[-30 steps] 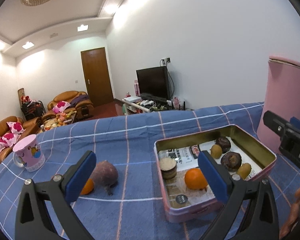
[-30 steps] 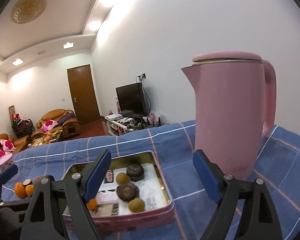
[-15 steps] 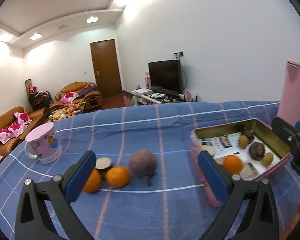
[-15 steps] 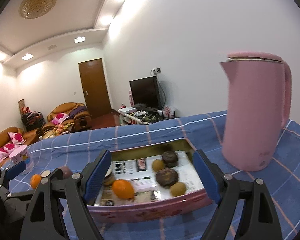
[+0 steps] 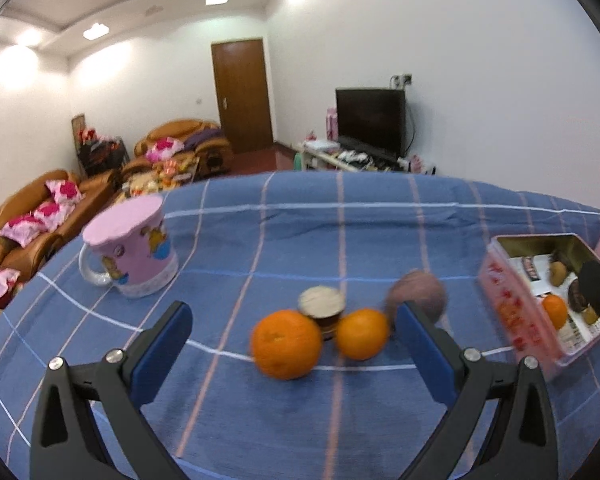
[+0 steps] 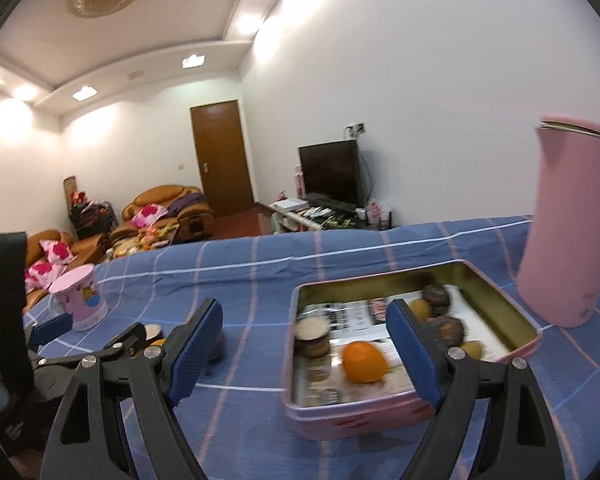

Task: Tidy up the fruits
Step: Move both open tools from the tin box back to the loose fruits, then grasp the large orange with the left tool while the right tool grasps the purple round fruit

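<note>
In the left wrist view two oranges (image 5: 286,343) (image 5: 361,333), a brown cut fruit (image 5: 322,306) and a dark purple fruit (image 5: 418,296) lie on the blue checked cloth. My left gripper (image 5: 288,344) is open and empty, its jaws either side of the oranges. The pink tin (image 5: 512,312) is at the right. In the right wrist view the tin (image 6: 496,292) holds an orange (image 6: 364,362), a cut fruit (image 6: 312,336) and several small dark and yellow-brown fruits (image 6: 436,294). My right gripper (image 6: 304,348) is open and empty in front of the tin.
A pink mug (image 5: 134,248) stands at the left of the table and shows in the right wrist view (image 6: 80,298) too. A tall pink kettle (image 6: 568,224) stands right of the tin. Behind the table's far edge are sofas, a door and a television.
My left gripper has swung left from the tin to the loose fruits, which now sit between its jaws. My right gripper has also swung left, from the kettle to the tin.
</note>
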`<state>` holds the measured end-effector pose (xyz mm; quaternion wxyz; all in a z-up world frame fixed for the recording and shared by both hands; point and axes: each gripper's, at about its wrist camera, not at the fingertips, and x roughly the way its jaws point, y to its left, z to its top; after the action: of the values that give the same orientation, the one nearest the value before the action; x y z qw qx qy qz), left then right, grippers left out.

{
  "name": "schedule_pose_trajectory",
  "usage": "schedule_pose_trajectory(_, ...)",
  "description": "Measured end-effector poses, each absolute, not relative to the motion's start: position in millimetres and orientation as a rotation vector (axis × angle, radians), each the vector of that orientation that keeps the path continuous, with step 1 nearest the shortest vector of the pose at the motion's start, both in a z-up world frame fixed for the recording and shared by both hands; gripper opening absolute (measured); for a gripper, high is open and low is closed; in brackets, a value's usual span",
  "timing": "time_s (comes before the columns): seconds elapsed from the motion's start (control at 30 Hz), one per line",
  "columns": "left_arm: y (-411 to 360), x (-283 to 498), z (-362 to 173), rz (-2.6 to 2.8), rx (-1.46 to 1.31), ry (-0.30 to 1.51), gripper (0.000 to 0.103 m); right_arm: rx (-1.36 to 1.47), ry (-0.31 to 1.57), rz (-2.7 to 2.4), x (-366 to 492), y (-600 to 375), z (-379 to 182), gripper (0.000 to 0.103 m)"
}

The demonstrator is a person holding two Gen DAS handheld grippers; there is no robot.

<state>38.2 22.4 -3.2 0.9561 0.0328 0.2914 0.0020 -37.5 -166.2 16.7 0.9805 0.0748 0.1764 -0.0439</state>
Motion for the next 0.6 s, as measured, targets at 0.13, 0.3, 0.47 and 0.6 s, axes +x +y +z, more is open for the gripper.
schedule_pose_trajectory(0.13, 44, 54, -12, 0.015, 0.040, 0.666, 0.103, 0.117, 0.388, -0.057, -26, -143, 15, 0.085)
schedule_pose_trajectory(0.3, 59, 67, -24, -0.010, 0.006, 0.753, 0.102, 0.111, 0.471, -0.011, -1, -122, 8, 0.085)
schedule_pose_trajectory(0.47, 59, 74, -27, -0.052, -0.003, 0.774, 0.095, 0.127, 0.560, 0.025, 30, -109, -2, 0.085)
schedule_pose_trajectory(0.6, 55, 73, -27, -0.075, 0.015, 0.772, 0.088, 0.172, 0.631, 0.064, 52, -105, -12, 0.082)
